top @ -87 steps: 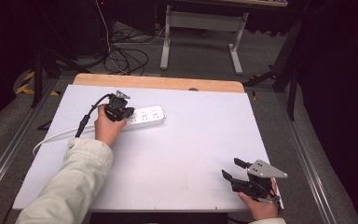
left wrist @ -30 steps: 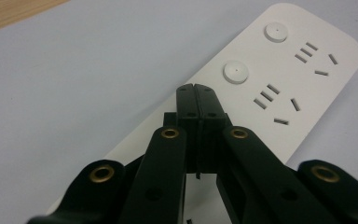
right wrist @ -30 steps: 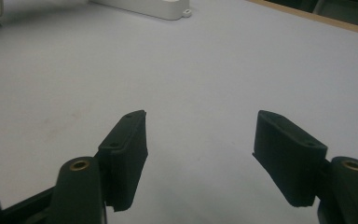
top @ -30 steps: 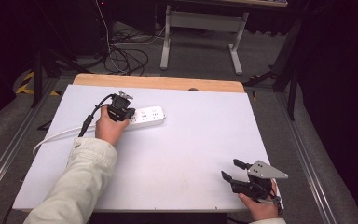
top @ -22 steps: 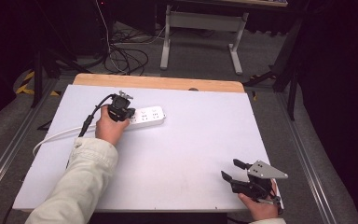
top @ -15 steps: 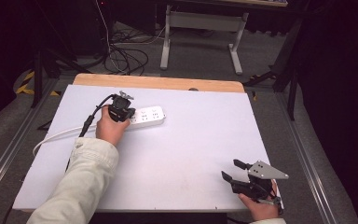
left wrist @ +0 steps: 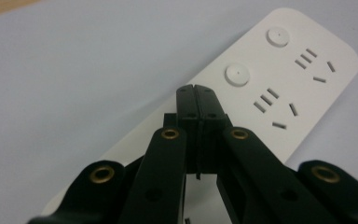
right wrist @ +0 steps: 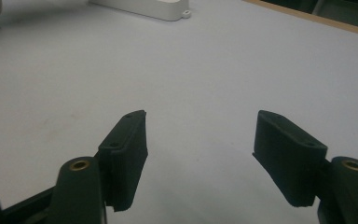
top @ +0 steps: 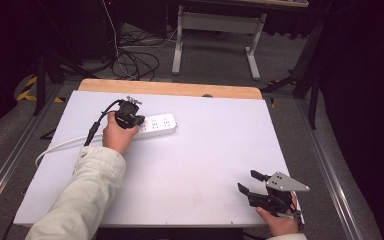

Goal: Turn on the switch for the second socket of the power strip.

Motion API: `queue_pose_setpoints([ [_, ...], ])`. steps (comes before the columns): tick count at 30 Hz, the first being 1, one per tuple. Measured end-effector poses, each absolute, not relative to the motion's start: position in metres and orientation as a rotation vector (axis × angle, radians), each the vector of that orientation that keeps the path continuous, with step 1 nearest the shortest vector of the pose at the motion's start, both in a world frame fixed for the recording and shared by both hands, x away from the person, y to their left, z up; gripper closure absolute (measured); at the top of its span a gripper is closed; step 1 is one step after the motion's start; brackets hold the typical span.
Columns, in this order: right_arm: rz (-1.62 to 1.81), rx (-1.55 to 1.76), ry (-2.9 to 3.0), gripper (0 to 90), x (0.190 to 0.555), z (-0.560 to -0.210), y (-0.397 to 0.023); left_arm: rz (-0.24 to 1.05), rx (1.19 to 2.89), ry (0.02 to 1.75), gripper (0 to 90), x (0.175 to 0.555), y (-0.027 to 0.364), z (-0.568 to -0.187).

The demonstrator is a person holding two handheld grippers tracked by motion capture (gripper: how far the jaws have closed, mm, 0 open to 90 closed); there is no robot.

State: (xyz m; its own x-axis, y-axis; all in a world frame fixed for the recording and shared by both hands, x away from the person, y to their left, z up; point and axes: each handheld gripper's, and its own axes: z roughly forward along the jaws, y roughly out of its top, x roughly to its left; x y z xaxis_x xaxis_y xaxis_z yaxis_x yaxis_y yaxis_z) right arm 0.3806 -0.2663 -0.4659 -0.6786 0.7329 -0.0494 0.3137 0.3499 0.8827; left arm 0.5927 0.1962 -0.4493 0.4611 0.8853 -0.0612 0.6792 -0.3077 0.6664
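Right gripper point(top: 250, 182): near edge of table point(top: 220, 150), jaws spread, nothing between them (bare surface under the tips). Left gripper point(left wrist: 196, 93): jaws clenched together, empty, tips over the strip point(left wrist: 279, 79). Strip: white, flat, just beyond and under the left fingertips, buttons alongside.

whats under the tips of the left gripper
The white power strip lies under the closed left gripper, its tips above the strip near a round button. The jaws cover the strip below them, so contact can't be told.
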Motion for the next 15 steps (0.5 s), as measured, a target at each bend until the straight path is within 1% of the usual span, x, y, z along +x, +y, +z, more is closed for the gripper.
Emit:
queue_pose_setpoints([
  [3, 1.278, 0.914, 2.181, 35.2, 0.381, -0.466, -0.266, 0.419, 2.101, 1.293, 89.4, 0.590, 0.197, -0.447],
  [4, 1.279, 0.915, 2.180, 35.2, 0.382, -0.466, -0.266, 0.428, 2.101, 1.282, 85.8, 0.589, 0.196, -0.446],
  [5, 1.281, 0.914, 2.179, 35.3, 0.382, -0.466, -0.266, 0.435, 2.100, 1.269, 85.3, 0.588, 0.195, -0.444],
  [11, 1.286, 0.902, 2.184, 35.2, 0.385, -0.466, -0.264, 0.430, 2.053, 1.231, 85.5, 0.578, 0.194, -0.427],
  [15, 1.291, 0.892, 2.192, 35.2, 0.388, -0.465, -0.262, 0.455, 2.063, 1.199, 82.3, 0.571, 0.194, -0.418],
])
